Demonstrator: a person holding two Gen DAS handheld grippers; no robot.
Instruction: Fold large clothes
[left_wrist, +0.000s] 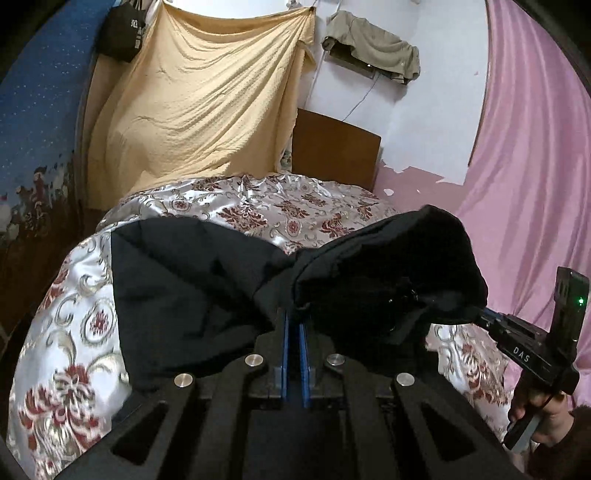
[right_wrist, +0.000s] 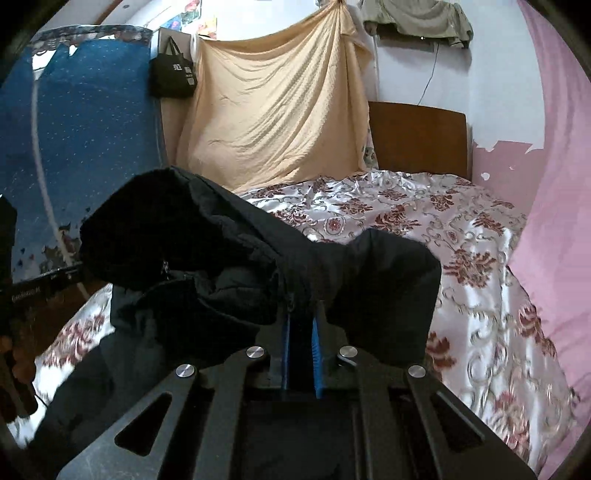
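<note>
The black padded jacket (left_wrist: 207, 280) lies on the floral satin bedspread (left_wrist: 280, 210), with its near portion raised off the bed by both tools. The left gripper (left_wrist: 294, 317) has its blue fingers (left_wrist: 284, 354) pressed together, pinching a bunched edge of the jacket. The right gripper (right_wrist: 301, 314) is likewise closed on black fabric near a zip line; in the left wrist view it enters from the right, held by a hand (left_wrist: 546, 417), its tips buried under the jacket.

Judged status: the fold is in its early to middle stage. Both grasps are established and one lifted section stands ready to be carried toward the far side. Remaining, by estimate: laying that section down, further folds and flattening. The garment is still bulky and uneven; no finished flat stack is visible.
</note>
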